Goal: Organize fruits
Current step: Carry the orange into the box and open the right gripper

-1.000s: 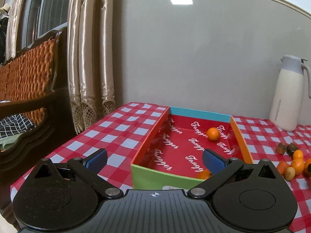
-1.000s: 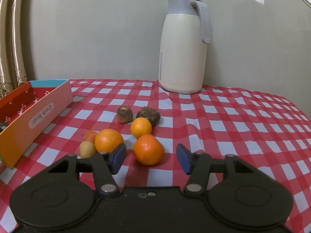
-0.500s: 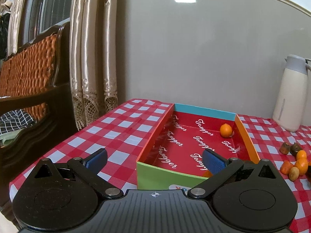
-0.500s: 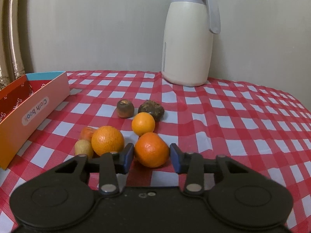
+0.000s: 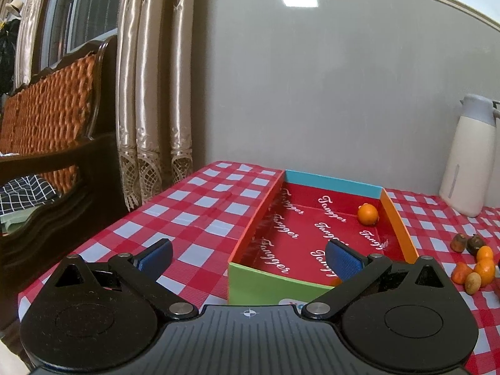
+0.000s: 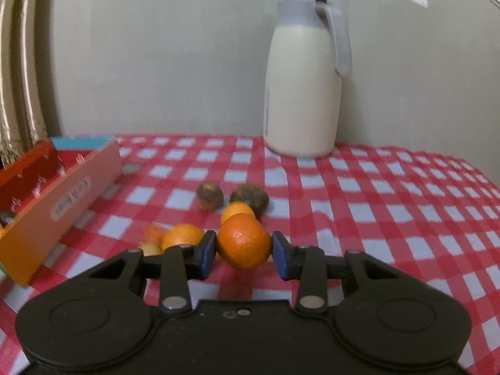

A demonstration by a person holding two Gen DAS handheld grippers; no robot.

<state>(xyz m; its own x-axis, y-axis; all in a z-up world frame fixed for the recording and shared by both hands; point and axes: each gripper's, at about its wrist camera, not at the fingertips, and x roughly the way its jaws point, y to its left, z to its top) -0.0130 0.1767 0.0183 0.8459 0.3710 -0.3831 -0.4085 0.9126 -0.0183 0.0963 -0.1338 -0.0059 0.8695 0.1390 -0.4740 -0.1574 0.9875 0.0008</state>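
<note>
My right gripper [image 6: 244, 250] is shut on a large orange [image 6: 244, 240] and holds it just above the checked tablecloth. Behind it lie a smaller orange [image 6: 237, 210], another orange [image 6: 182, 237], two brown fruits [image 6: 209, 195] and small pieces at the left. The red-lined box [image 5: 315, 234] lies ahead of my left gripper [image 5: 248, 257], which is open and empty above the box's near green wall. One small orange [image 5: 368, 214] sits in the box's far right corner. The box's orange side [image 6: 56, 200] shows at the left of the right wrist view.
A white thermos jug [image 6: 302, 81] stands at the back by the wall, also in the left wrist view [image 5: 468, 159]. A dark wooden bench [image 5: 47, 143] and curtains [image 5: 150, 93] stand left of the table. The table edge runs near my left gripper.
My right gripper closed on the large orange and lifted it slightly. My left gripper drew back and up from the box, staying open.
</note>
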